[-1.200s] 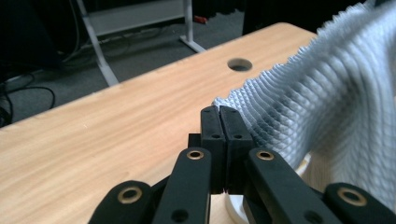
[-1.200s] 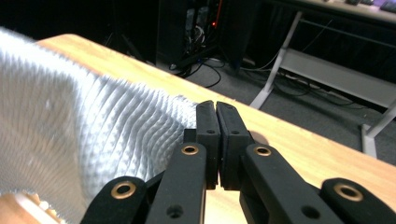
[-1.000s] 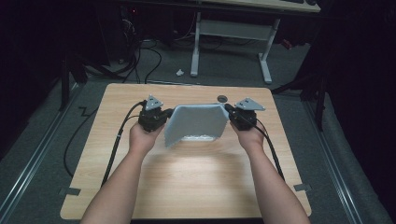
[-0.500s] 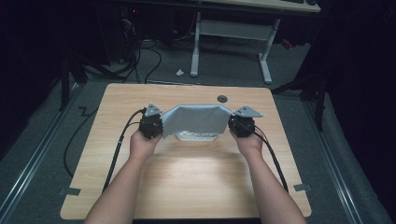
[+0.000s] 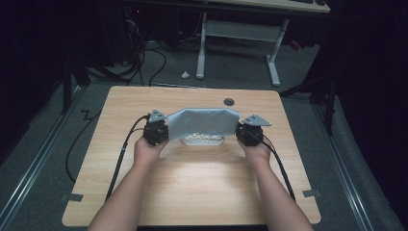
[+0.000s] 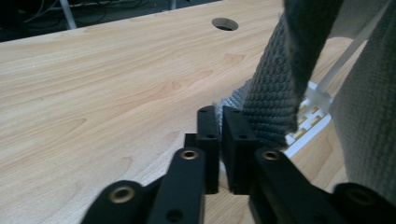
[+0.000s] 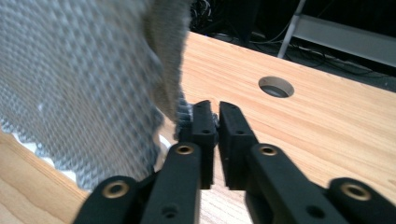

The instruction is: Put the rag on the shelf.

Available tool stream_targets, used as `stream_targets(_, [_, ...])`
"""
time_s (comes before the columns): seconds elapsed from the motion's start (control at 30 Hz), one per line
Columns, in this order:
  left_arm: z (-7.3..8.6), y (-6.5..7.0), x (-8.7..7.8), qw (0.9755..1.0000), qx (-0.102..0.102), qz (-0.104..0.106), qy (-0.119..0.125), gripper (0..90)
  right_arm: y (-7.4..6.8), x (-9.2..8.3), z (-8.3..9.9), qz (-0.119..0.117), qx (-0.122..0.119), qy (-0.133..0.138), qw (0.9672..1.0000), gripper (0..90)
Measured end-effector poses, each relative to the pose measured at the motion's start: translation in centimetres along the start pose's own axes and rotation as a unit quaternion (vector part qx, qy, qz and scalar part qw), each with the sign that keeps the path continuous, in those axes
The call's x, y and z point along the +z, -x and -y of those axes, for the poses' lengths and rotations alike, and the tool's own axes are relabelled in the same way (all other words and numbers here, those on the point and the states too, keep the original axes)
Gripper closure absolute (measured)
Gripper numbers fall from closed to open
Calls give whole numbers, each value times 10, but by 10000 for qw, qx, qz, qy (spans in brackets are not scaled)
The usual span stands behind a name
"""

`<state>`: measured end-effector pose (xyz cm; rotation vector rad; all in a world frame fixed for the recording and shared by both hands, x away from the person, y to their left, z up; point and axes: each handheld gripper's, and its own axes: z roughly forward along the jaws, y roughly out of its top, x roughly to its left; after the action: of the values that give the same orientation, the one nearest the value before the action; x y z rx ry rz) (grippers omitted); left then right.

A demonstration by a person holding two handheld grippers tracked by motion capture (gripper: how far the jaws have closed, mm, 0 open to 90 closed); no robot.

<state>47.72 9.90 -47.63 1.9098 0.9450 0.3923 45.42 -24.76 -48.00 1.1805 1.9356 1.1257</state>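
Hidden and unclear items

White tray (image 5: pixel 202 140): mostly covered by the grey cloth (image 5: pixel 204 123), contents too small to tell. Cloth in the right claw view: blurred, cut off by the top and left edges. Forearms: cut off at the bottom edge.

Cloth (image 5: pixel 204 123) btwn grippers, over tray (image 5: pixel 202 140)

Your high view looks forward and down from above your side, taking in the whole table (image 5: pixel 115 192). Each gripper view sits low and close, looking along its own jaws. All three share the round hole (image 5: pixel 229 102) (image 6: pixel 224 24) (image 7: pixel 276 87) toward 12 o'clock and the grey cloth (image 5: pixel 202 122) (image 6: pixel 273 93) (image 7: pixel 79 79), somewhat blurred up close.
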Motion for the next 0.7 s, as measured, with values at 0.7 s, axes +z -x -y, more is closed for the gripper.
stream_targets(0.7, [-12,-22,-31,9982,-318,-332,374,609,17,-18,-15,163,128,280,9994,765])
